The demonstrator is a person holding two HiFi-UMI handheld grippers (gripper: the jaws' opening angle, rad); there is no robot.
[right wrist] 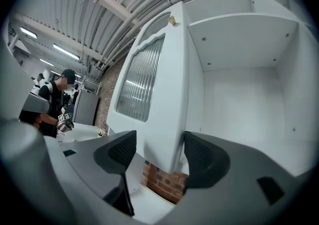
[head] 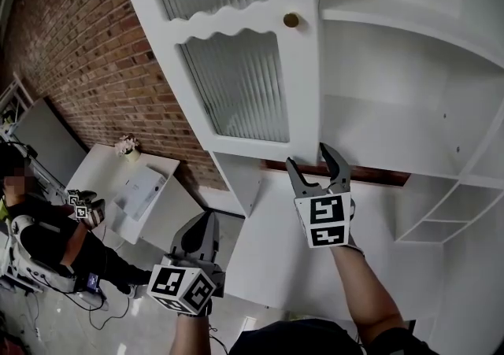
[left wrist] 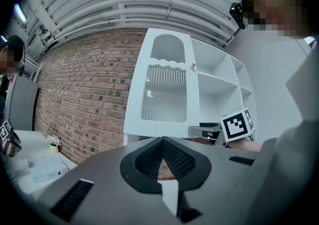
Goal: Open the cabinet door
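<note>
At the far left of the head view is a brick wall. Another person works at the lower left beside a white table with a small potted plant on it (none of that belongs to this job). Low and left of centre, the left gripper hangs idle, well apart from the cabinet. Its jaws are pressed together on nothing.

The cabinet door fills the upper middle of the frame. I'd judge the task all but done, since the door stands swung well out and the bare white shelves to its right are fully exposed. What looks left is to draw the tool clear, or perhaps to swing the door a little wider. The door's long axis is upright, and in this steep view it runs from lower centre up toward the top. Its ribbed-glass face looks toward the left of the frame. Its free edge, the one with the brass knob, points back at the person holding the tools.

Just right of centre, the right gripper is spread wide at the door's bottom corner. In the right gripper view that corner stands between the jaws with a gap beside the left-hand pad, so I read it as not clamped.
</note>
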